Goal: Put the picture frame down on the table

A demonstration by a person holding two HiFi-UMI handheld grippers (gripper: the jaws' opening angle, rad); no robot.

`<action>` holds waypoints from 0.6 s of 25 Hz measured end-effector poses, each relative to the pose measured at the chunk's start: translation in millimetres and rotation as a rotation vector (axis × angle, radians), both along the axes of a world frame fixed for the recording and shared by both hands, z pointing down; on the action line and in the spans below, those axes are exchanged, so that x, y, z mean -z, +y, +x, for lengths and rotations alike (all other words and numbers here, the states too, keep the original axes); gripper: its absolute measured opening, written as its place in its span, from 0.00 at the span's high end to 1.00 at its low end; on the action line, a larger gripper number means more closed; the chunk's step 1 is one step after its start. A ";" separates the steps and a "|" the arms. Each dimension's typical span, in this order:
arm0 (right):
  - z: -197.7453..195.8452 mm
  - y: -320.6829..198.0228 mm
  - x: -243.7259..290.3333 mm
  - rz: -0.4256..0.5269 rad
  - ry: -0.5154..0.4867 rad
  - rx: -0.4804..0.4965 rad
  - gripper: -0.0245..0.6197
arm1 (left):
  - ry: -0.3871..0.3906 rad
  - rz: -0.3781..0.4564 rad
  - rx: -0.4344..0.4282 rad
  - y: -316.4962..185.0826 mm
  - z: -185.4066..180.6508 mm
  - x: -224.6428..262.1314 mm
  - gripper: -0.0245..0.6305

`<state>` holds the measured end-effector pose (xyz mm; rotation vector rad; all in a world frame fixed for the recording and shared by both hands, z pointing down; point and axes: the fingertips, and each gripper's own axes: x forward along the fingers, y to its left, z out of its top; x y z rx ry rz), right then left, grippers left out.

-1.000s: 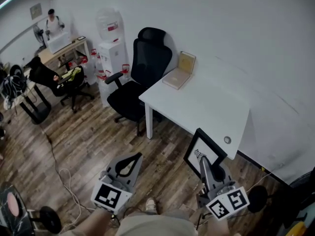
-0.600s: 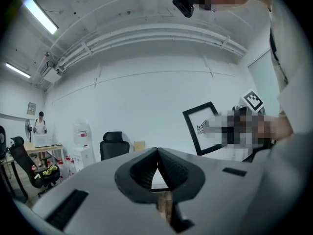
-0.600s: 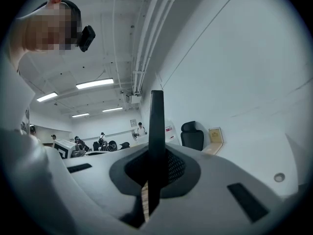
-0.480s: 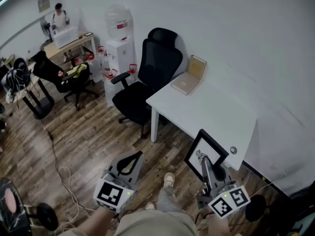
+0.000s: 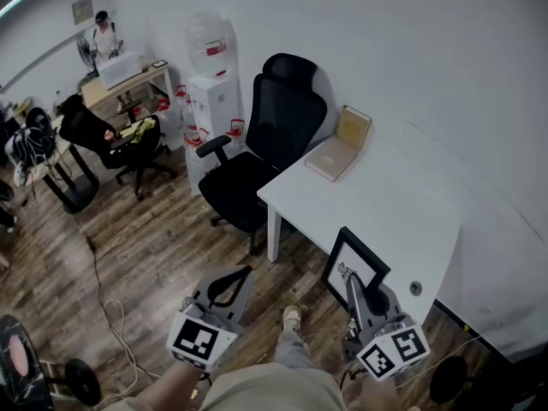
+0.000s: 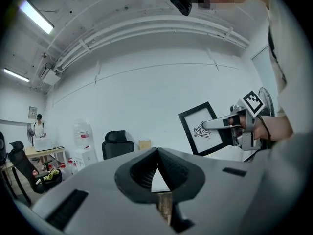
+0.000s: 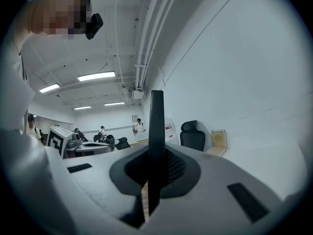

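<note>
The black picture frame (image 5: 354, 262), white inside with a small dark drawing, stands upright in the air just off the near edge of the white table (image 5: 390, 208). My right gripper (image 5: 350, 281) is shut on its lower edge. In the right gripper view the frame (image 7: 156, 124) appears edge-on as a dark bar rising from between the jaws of the right gripper (image 7: 154, 166). My left gripper (image 5: 237, 274) hangs over the wooden floor to the left, shut and empty. From the left gripper view the frame (image 6: 201, 128) is seen face-on beyond the left gripper's closed jaws (image 6: 157, 153).
A black office chair (image 5: 267, 152) stands at the table's left end. A tan box with its lid up (image 5: 342, 144) sits on the table's far corner. There is a round hole (image 5: 415, 288) in the tabletop near me. A water dispenser (image 5: 210, 75) and desks with a person (image 5: 106, 34) lie further left.
The table and chair have drawn closer and lower in the head view as the person stepped toward them. The frame stays held in the right gripper; the left gripper stays shut.
</note>
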<state>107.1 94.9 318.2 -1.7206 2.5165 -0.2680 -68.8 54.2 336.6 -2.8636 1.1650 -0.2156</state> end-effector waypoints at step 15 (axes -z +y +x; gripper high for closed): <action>76.2 -214.1 -70.8 -0.221 -0.223 0.106 0.91 | -0.064 -0.110 0.055 -194.1 84.9 -33.8 0.93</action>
